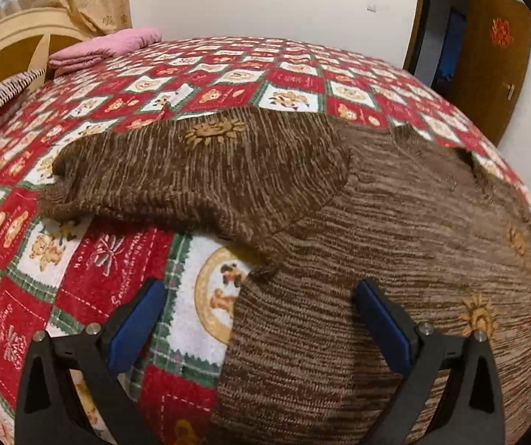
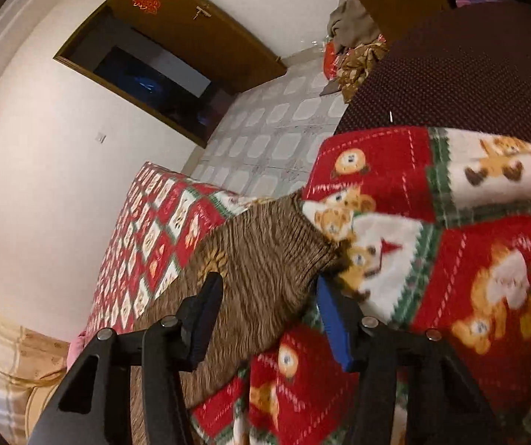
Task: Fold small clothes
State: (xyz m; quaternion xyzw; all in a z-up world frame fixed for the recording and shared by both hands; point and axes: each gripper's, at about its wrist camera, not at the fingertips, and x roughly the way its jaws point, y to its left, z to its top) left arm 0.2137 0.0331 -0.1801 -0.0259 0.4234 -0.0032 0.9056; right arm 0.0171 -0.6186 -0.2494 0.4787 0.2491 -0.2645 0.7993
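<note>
Where the bed (image 1: 91,289) carries its red teddy-bear quilt (image 1: 302,81), the brown knit sweater (image 1: 395,230) lies spread, one sleeve (image 1: 191,170) folded leftward. Left tongs (image 1: 261,319) jaws wide apart, above the sweater's edge, holding nothing. Right tongs (image 2: 269,319) partly apart, straddling the sweater's corner; contact unclear.

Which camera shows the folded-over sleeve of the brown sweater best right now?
The left wrist view. There the sleeve lies in full, spread over the brown sweater and the bedspread, well lit and sharp. The right wrist view shows only a blurred part of the sweater between the right gripper's open fingers.
</note>
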